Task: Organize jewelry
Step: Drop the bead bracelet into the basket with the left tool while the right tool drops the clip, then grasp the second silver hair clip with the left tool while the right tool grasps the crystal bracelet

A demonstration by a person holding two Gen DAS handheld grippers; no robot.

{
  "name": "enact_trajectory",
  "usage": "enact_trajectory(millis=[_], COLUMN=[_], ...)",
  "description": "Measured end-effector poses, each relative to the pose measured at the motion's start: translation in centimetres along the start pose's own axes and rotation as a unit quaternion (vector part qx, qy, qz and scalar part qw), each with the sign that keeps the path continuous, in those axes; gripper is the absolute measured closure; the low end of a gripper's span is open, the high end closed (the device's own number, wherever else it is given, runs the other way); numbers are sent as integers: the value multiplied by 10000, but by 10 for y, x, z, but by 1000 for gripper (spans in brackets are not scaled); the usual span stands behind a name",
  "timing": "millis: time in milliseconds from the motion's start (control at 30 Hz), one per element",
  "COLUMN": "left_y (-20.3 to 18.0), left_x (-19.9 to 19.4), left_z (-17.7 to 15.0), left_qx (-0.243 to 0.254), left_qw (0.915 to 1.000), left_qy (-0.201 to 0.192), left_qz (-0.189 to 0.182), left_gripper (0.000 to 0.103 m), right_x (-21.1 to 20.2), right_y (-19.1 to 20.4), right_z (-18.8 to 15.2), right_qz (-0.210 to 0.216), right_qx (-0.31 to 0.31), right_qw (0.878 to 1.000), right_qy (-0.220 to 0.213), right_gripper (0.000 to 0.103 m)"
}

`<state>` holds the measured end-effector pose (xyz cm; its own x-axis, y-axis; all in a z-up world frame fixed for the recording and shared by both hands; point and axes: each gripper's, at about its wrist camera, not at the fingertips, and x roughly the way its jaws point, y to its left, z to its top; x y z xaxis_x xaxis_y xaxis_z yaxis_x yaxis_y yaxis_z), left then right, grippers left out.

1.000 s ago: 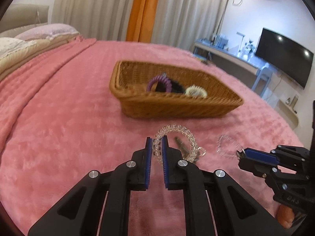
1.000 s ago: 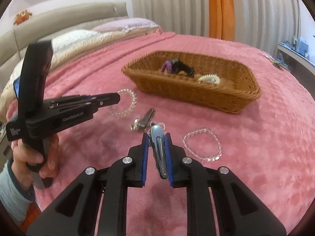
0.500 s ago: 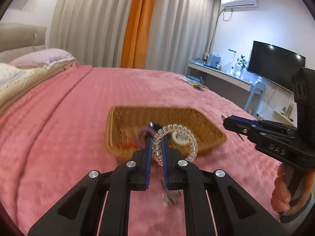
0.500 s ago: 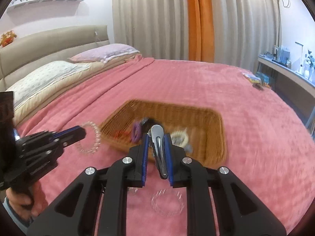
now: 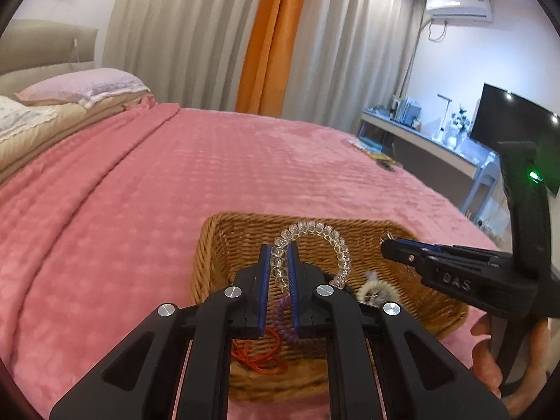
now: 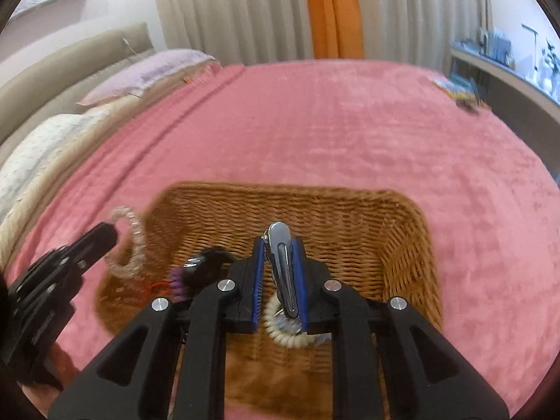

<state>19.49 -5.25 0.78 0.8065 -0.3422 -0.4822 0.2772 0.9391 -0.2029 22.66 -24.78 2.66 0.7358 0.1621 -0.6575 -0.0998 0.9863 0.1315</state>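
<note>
My left gripper (image 5: 279,259) is shut on a clear beaded bracelet (image 5: 323,234) and holds it above the wicker basket (image 5: 224,231). My right gripper (image 6: 279,259) is shut on a silver hair clip (image 6: 281,255), also above the basket (image 6: 350,217). In the basket lie a purple coil hair tie (image 5: 283,318), a red cord (image 5: 259,353), a cream coil tie (image 6: 285,336) and a black item (image 6: 210,262). The left gripper with its bracelet (image 6: 129,245) shows at the basket's left rim in the right wrist view. The right gripper (image 5: 392,250) shows at the right in the left wrist view.
The basket sits on a pink bedspread (image 5: 175,192). Pillows (image 5: 80,84) lie at the far left. A desk (image 5: 420,133) and a TV (image 5: 507,126) stand beyond the bed's right side. Curtains (image 5: 210,35) hang behind.
Both grippers have lifted from the bedspread with the bracelet and the clip and moved forward, so they now hang over the basket. A second bracelet and a clip left on the bed are out of view.
</note>
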Motion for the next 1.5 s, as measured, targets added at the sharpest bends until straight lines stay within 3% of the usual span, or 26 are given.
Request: enact_trajectory(millis=[133, 400, 500, 667, 1100, 1233, 1500], left_y=[3, 6, 5, -1, -23, -27, -28], left_x=[14, 25, 18, -5, -114, -138, -137], left_z=[-5, -12, -12, -9, -9, -27, -73], left_qx=[130, 177, 173, 155, 196, 206, 314], left_qw=[9997, 9991, 9994, 9999, 9966, 9959, 9967], left_qy=[153, 320, 237, -15, -655, -631, -192], left_qz=[157, 215, 157, 22, -455, -611, -730], left_gripper=[95, 93, 80, 62, 59, 59, 56], right_x=[29, 48, 42, 17, -103, -139, -148], right_y=[-7, -9, -10, -10, -5, -4, 4], right_z=[-1, -5, -6, -9, -37, -66, -115], right_qz=[-38, -32, 66, 109, 363, 312, 189], right_qx=[111, 104, 133, 67, -69, -97, -324], right_qw=[9995, 9986, 9988, 9995, 9984, 9968, 9955], right_qy=[308, 517, 457, 273, -428, -728, -868], right_gripper=[89, 88, 87, 76, 73, 58, 58])
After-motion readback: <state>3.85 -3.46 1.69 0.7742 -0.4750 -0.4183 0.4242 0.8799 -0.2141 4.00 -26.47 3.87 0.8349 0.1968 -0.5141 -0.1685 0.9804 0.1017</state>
